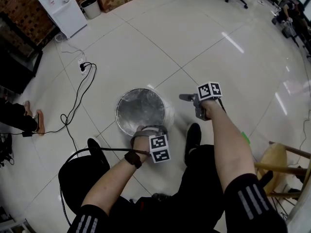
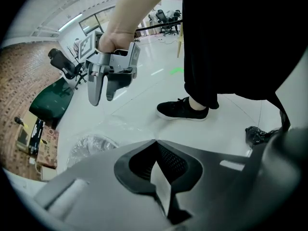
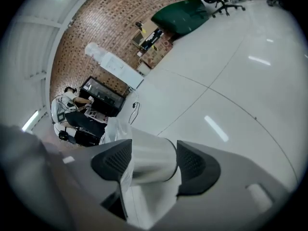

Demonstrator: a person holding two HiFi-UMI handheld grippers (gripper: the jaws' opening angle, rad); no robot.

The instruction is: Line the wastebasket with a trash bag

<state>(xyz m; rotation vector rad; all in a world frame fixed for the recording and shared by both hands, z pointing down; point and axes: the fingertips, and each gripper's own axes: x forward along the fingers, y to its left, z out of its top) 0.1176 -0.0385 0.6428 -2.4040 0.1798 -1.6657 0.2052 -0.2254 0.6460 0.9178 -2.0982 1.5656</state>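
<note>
Left gripper (image 2: 155,141) closed, right gripper (image 3: 154,144) wide

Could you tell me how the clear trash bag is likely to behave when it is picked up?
The trash bag is thin, crinkled film, so it will probably be floppy and very light. Its glossy surface suggests it may slip when pinched. Draped over the wastebasket, it could tug that along.

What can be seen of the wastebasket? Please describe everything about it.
The wastebasket is a round, silvery, metal-looking cylinder that stands upright on the white tiled floor. A clear, crinkled trash bag covers its open top. The left tool, shut, is at its near rim; whether it pinches the film cannot be told. The right tool, open, is apart from it.
</note>
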